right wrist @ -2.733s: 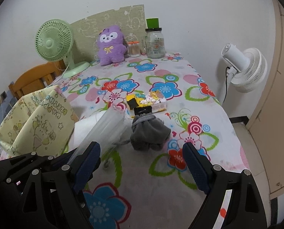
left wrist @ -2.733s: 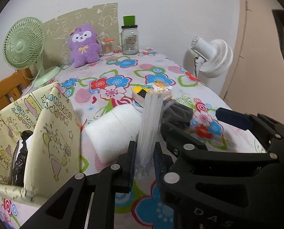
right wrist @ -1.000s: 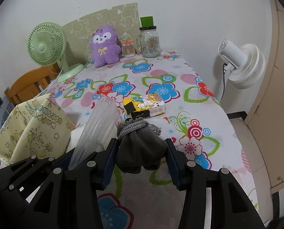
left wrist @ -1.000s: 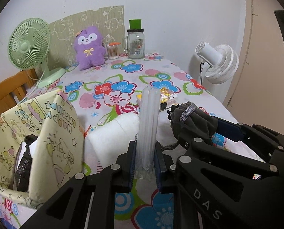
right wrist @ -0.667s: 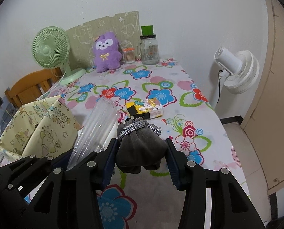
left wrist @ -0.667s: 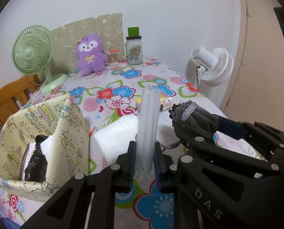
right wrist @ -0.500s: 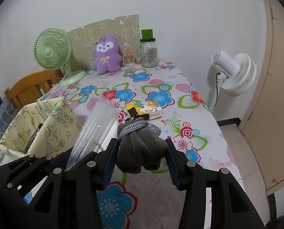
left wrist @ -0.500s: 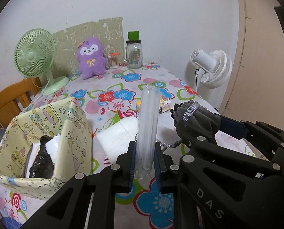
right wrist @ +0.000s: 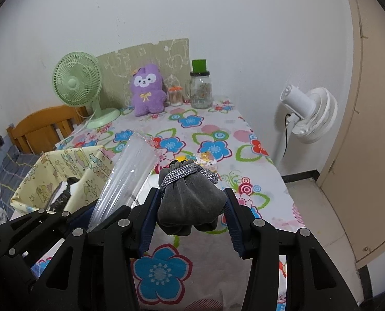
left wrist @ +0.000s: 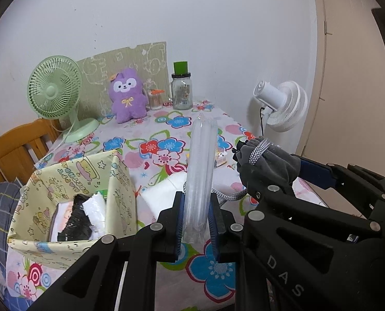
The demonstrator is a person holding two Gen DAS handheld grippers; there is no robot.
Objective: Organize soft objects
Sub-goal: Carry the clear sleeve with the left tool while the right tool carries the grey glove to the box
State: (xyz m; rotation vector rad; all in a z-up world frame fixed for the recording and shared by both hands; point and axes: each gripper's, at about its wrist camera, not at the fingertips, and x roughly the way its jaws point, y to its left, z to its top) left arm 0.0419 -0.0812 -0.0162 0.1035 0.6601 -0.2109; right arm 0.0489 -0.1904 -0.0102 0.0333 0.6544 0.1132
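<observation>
Nearest, the left claw [left wrist: 196, 223] is clenched on the lower end of a clear plastic sleeve of cups [left wrist: 201, 171], which stands up above the bench [left wrist: 218, 285]. Just to its right, the right claw [right wrist: 189, 215] grips a grey drawstring pouch [right wrist: 189, 204] by its sides, held clear of the flowered cloth. So two items are in hand and, by my reading, on their way to the yellow box [left wrist: 120, 189] at the near left, which already contains a black bag [left wrist: 75, 217] and some white foam [left wrist: 96, 207]. Neither held item is in it yet. A white foam pad [left wrist: 164, 191] lies on the bench between the box and the claws, and a small yellow packet [right wrist: 205, 159] sits a little farther off. At the far end a purple plush toy [left wrist: 127, 98] leans by the green fan [left wrist: 53, 88] and jar [left wrist: 182, 93]; it likely remains to be sorted too.
</observation>
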